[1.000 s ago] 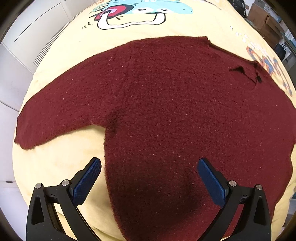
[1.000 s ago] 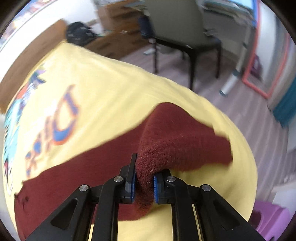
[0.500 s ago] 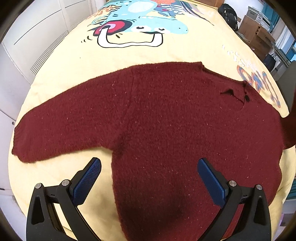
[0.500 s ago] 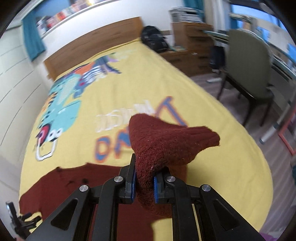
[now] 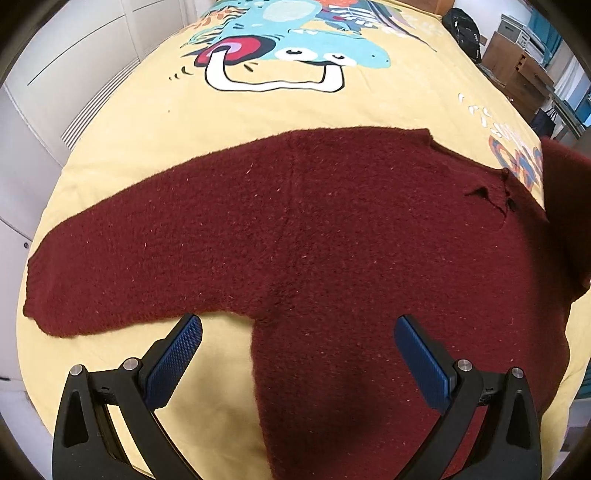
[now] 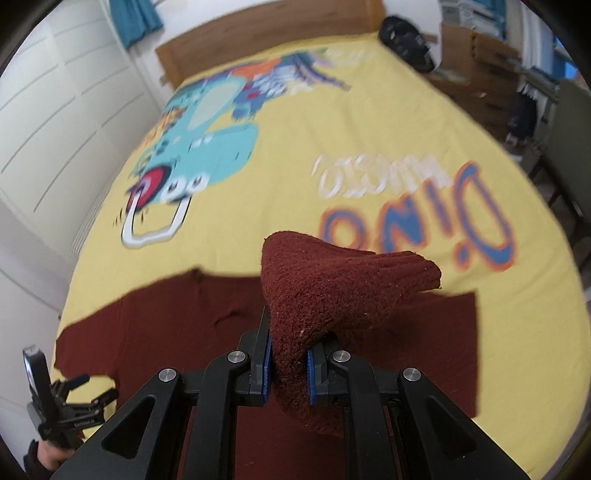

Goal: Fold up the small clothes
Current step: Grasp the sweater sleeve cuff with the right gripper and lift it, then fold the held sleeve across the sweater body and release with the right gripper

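Observation:
A dark red knitted sweater (image 5: 332, 236) lies spread on the yellow bedspread (image 5: 258, 114), one sleeve (image 5: 110, 266) stretched out to the left. My left gripper (image 5: 297, 350) hovers open above the armpit and side hem, nothing between its blue pads (image 5: 177, 354). My right gripper (image 6: 288, 365) is shut on the other sleeve's cuff (image 6: 332, 284), lifted over the sweater's body (image 6: 177, 332). That raised sleeve also shows at the right edge of the left wrist view as a sleeve fold (image 5: 565, 206). The left gripper (image 6: 70, 398) appears at the lower left of the right wrist view.
The bedspread carries a cartoon dinosaur print (image 6: 199, 155) and large letters (image 6: 424, 229). White panelled wall (image 6: 48, 122) runs along the left. A wooden headboard (image 6: 258, 33), a black bag (image 6: 406, 40), drawers (image 5: 517, 62) and a chair (image 6: 569, 136) stand around the bed.
My right gripper has carried the sleeve cuff from the bed's right edge inward over the sweater, swinging to face up the bed. The left gripper has pulled back slightly, staying open.

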`<state>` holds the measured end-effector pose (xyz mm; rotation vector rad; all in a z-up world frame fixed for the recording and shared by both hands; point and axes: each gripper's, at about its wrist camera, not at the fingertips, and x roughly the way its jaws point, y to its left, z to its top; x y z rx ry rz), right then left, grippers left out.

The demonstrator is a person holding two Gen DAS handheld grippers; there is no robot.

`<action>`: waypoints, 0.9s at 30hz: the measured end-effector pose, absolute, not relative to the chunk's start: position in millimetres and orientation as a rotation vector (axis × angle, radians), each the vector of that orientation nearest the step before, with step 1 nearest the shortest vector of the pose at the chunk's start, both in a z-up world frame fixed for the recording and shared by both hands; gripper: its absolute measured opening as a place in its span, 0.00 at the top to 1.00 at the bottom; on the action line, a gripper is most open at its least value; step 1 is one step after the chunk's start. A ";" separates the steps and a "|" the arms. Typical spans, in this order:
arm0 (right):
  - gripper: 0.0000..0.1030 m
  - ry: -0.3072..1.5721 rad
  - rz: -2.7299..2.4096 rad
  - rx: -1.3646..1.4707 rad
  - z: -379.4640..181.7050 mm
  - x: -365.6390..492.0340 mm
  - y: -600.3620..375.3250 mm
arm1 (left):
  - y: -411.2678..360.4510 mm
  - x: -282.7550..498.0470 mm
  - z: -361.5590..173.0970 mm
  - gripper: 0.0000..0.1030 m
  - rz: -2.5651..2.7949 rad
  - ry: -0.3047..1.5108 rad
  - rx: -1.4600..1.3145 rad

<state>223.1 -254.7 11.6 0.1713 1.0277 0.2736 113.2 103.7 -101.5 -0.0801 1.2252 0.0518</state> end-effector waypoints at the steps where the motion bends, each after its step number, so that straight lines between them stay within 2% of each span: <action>1: 0.86 1.049 0.281 0.163 1.2 223.4 -244.6 | 104.7 113.3 -102.5 0.01 0.053 1.228 -0.082; 10: 0.86 1.227 0.310 0.120 -90.7 200.0 -202.3 | 109.6 111.6 -113.6 0.01 0.059 1.255 -0.087; 18: 0.85 1.307 0.290 0.106 -128.8 186.9 -204.5 | 112.0 108.5 -122.5 0.01 0.059 1.275 -0.093; 22: 0.80 1.302 0.282 0.049 -130.9 184.4 -198.1 | 110.9 105.6 -123.6 0.01 0.057 1.283 -0.072; 24: 0.66 1.290 0.267 0.018 -124.8 181.7 -197.0 | 110.7 104.1 -123.0 0.01 0.057 1.286 -0.061; 25: 0.40 1.289 0.266 -0.001 -121.2 179.7 -197.7 | 111.2 103.6 -122.5 0.01 0.058 1.287 -0.059; 26: 0.21 1.292 0.264 -0.015 -119.3 178.1 -198.7 | 111.6 103.6 -122.0 0.01 0.060 1.287 -0.056; 27: 0.20 1.290 0.264 -0.031 -116.9 175.7 -201.2 | 111.9 103.7 -121.3 0.01 0.061 1.287 -0.054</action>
